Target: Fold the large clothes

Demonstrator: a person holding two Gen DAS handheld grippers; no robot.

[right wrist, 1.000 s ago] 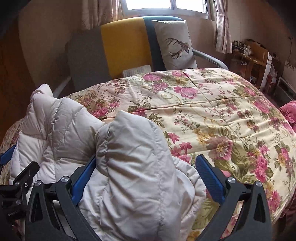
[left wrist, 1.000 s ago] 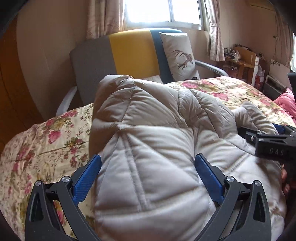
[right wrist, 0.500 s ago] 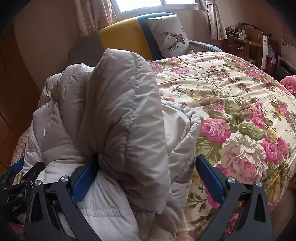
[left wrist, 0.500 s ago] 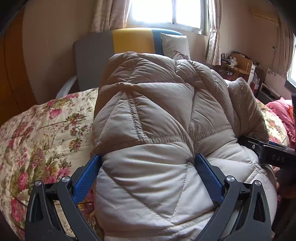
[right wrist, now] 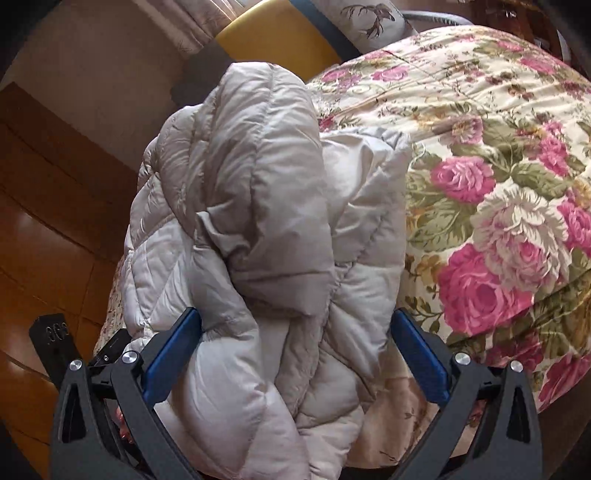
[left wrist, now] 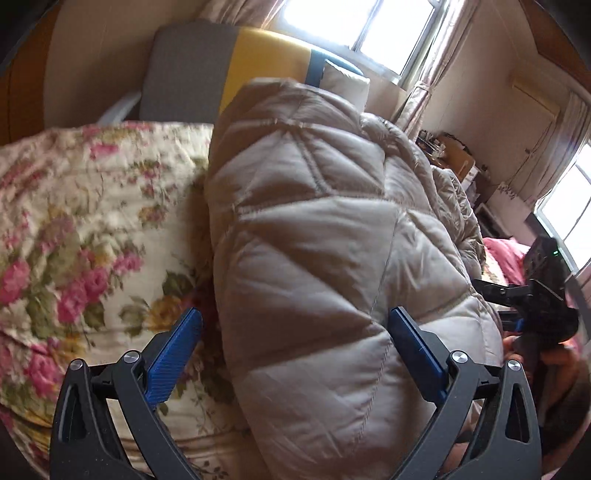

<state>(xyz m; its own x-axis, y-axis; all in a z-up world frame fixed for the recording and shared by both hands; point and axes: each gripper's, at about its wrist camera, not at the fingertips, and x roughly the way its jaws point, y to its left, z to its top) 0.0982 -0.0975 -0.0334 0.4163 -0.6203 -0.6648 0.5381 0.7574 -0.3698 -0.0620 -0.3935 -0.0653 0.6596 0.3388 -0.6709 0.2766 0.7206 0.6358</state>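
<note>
A bulky beige quilted down jacket (left wrist: 325, 258) is bunched up and held off the floral bedspread (left wrist: 85, 229). In the left wrist view it fills the space between my left gripper's (left wrist: 295, 343) wide-set blue pads. In the right wrist view the jacket (right wrist: 266, 221) likewise bulges between my right gripper's (right wrist: 295, 343) wide-set pads, hanging over the bed's near edge. Both grippers' jaws stand wide apart with the padded fabric wedged between them. The right gripper shows at the right edge of the left wrist view (left wrist: 532, 306).
The bed's floral cover (right wrist: 498, 166) spreads to the right. A grey, yellow and blue chair back (left wrist: 221, 70) with a deer cushion (right wrist: 369, 18) stands behind the bed. A wooden wall (right wrist: 55, 221) is to the left. A cluttered desk (left wrist: 454, 158) is at the far right.
Both grippers have lifted the jacket and tilted; it has bunched up higher, and the views have rolled. The right view now looks down past the bed's edge.
</note>
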